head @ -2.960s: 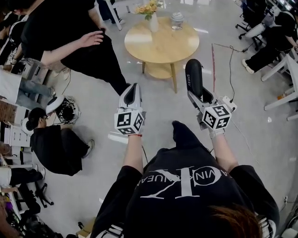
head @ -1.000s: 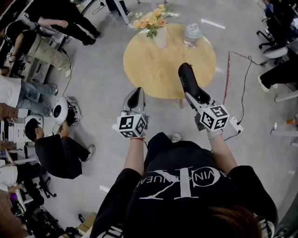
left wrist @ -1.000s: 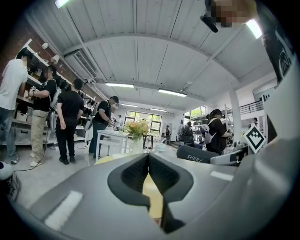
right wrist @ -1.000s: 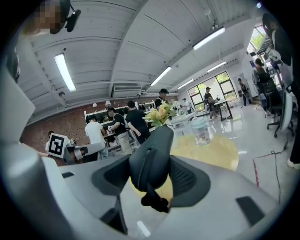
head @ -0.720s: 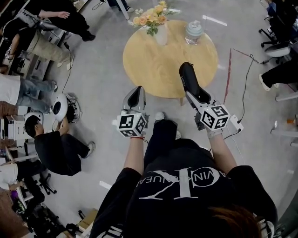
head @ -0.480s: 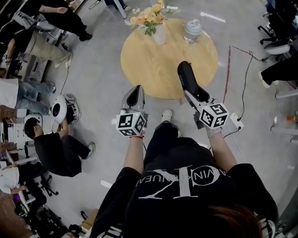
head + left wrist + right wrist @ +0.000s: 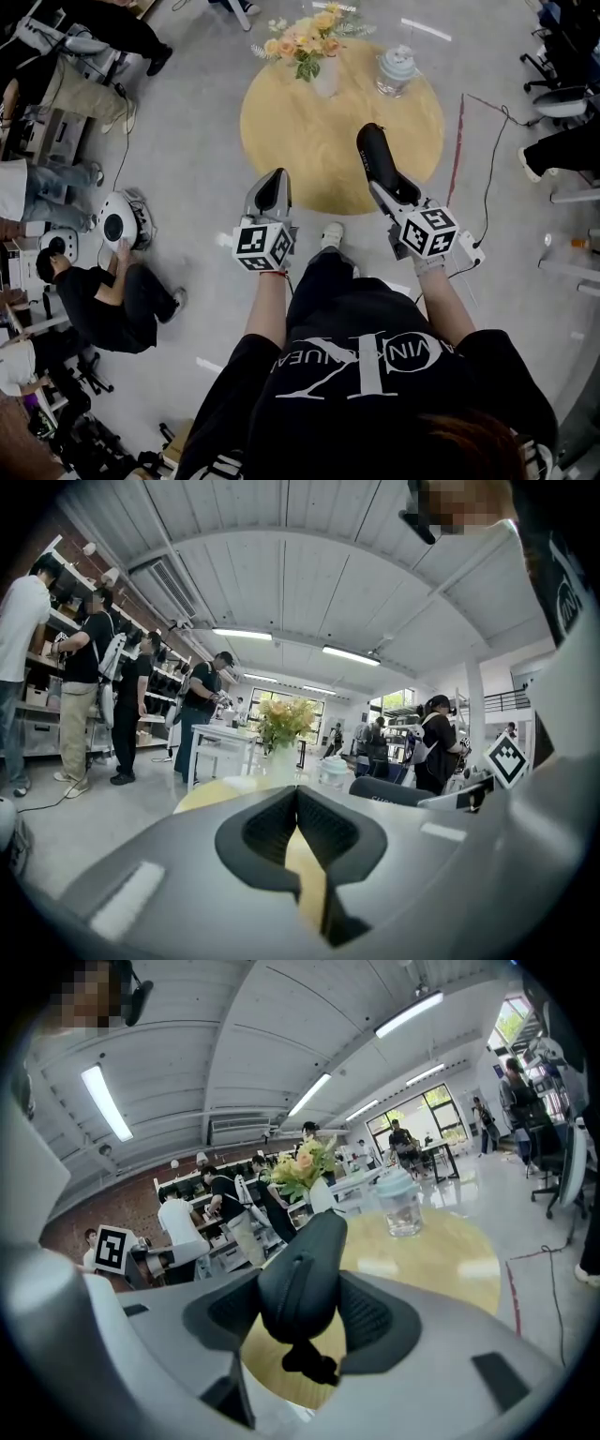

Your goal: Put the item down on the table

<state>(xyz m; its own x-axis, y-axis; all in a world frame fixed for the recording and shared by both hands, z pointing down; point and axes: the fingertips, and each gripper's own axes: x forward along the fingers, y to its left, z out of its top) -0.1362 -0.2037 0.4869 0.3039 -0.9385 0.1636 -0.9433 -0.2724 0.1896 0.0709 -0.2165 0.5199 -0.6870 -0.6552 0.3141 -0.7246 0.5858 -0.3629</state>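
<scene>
A long black case (image 7: 373,155) sticks up out of my right gripper (image 7: 393,187), which is shut on its lower end. In the right gripper view the black case (image 7: 306,1274) stands between the jaws of this gripper (image 7: 305,1327), above the round wooden table (image 7: 441,1260). The case's top hangs over the near edge of that table (image 7: 300,131). My left gripper (image 7: 270,190) is shut and empty, just short of the table's near left edge. Its jaws meet along a thin line in the left gripper view (image 7: 298,803).
A white vase of flowers (image 7: 317,52) and a lidded glass jar (image 7: 396,67) stand at the table's far side. People and a white device (image 7: 117,225) are on the floor at left. A red line and cable (image 7: 457,141) run along the floor at right.
The table has come closer: I have walked up to it. The right gripper with the black case now reaches over the table's near edge. Both grippers kept their hold.
</scene>
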